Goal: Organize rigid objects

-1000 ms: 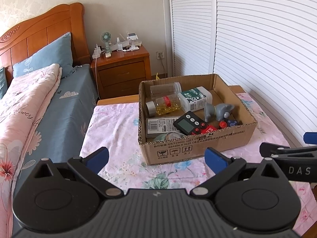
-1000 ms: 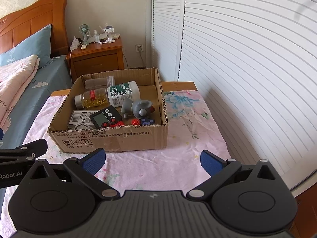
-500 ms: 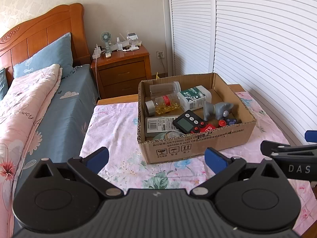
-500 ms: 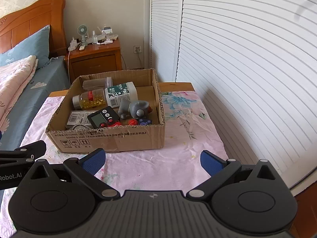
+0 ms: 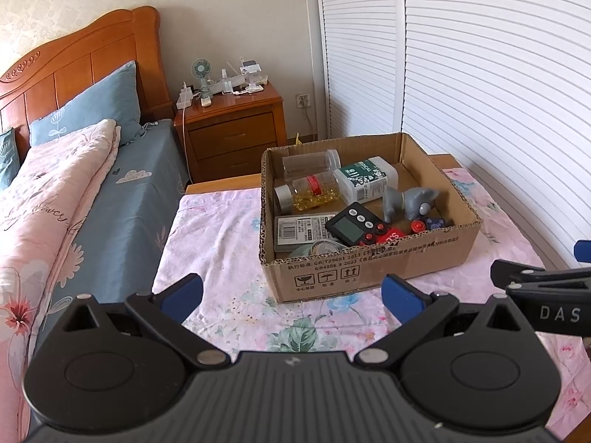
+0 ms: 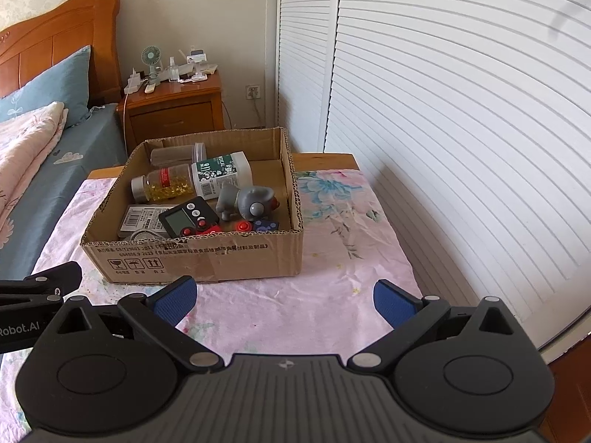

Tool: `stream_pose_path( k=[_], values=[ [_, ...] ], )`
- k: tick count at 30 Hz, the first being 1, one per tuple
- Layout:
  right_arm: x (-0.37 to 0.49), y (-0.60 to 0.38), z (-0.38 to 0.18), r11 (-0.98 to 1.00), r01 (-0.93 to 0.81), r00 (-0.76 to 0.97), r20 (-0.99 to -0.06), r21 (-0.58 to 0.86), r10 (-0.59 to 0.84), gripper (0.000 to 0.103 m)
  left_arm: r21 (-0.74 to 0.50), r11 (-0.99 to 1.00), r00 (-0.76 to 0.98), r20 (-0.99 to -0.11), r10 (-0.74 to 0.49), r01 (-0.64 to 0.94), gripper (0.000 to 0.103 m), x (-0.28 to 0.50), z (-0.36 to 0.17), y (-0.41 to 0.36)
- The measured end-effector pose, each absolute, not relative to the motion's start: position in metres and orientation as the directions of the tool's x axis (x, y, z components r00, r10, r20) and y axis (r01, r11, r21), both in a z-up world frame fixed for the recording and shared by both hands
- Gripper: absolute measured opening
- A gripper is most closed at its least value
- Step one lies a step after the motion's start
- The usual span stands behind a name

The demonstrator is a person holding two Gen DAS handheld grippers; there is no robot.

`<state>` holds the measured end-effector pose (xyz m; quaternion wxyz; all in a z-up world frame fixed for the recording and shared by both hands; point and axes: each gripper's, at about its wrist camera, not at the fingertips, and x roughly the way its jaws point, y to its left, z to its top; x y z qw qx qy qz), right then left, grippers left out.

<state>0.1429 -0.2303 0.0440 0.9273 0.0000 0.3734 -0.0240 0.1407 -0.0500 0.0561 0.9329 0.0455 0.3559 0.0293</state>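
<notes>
All the hard things, like the pill bottle [image 5: 308, 192], gray toy [image 5: 408, 199] and timer [image 5: 354, 224], lie inside the cardboard box [image 5: 369, 264] on the flowery cloth [image 6: 295, 306], and the left gripper [image 5: 291, 291] and right gripper [image 6: 286, 297] hang spread wide, holding nothing.

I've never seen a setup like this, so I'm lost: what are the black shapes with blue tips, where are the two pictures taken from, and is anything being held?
Each picture comes from a camera on a hand-held two-finger gripper, looking along its fingers. The left gripper and right gripper both stand open, holding nothing. Ahead, on the pink floral cloth, sits an open brown cardboard box. Inside lie a clear bottle of yellow capsules, a white bottle with green label, a black digital timer and a grey toy animal.
</notes>
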Motion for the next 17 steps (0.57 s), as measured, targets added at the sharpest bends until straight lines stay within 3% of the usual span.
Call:
stream_pose_path(
  k=[17],
  values=[
    [0.1419,-0.2296,0.0445,0.999,0.042,0.720,-0.692,-0.019,-0.044,0.103,0.098,0.995,0.741,-0.667,0.082,-0.022,0.102,0.1405,0.0561,-0.0502]
  ],
)
